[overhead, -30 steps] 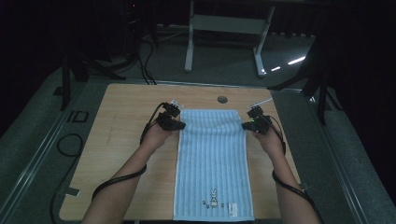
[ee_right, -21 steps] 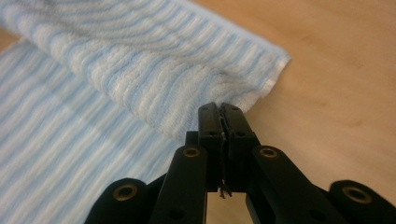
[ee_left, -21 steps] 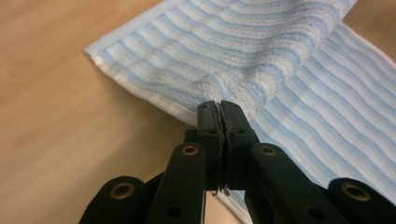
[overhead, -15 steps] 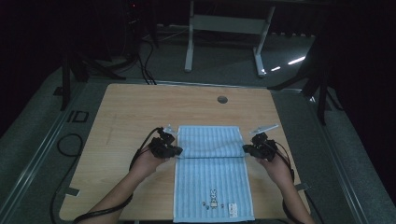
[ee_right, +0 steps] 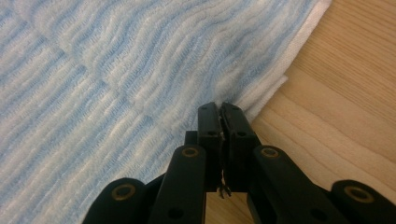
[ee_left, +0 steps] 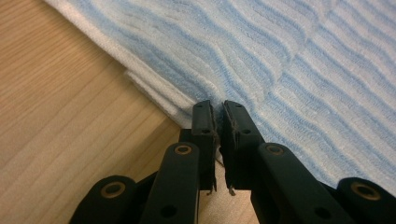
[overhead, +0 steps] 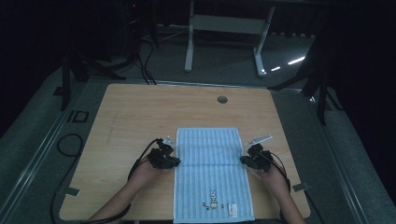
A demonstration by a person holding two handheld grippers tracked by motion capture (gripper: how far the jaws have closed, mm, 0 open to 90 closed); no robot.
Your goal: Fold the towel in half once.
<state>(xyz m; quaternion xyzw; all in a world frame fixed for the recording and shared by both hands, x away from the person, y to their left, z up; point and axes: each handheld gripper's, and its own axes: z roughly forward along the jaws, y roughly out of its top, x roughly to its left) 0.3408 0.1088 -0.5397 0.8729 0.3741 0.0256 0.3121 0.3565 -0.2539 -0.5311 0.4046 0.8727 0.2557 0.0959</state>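
The towel's [overhead: 212,175] near edge, with a small printed mark, reaches the desk's [overhead: 135,116] front rim, where the frame cuts off the person's forearms. Its long axis runs from the person away toward the far edge, and a fold line crosses it between the grippers. The left gripper [overhead: 173,161] has its fingers clamped on the towel's left border, the right gripper [overhead: 243,160] likewise on the right border. Bare wood lies open on both sides and beyond, up to a round grommet [overhead: 222,99].
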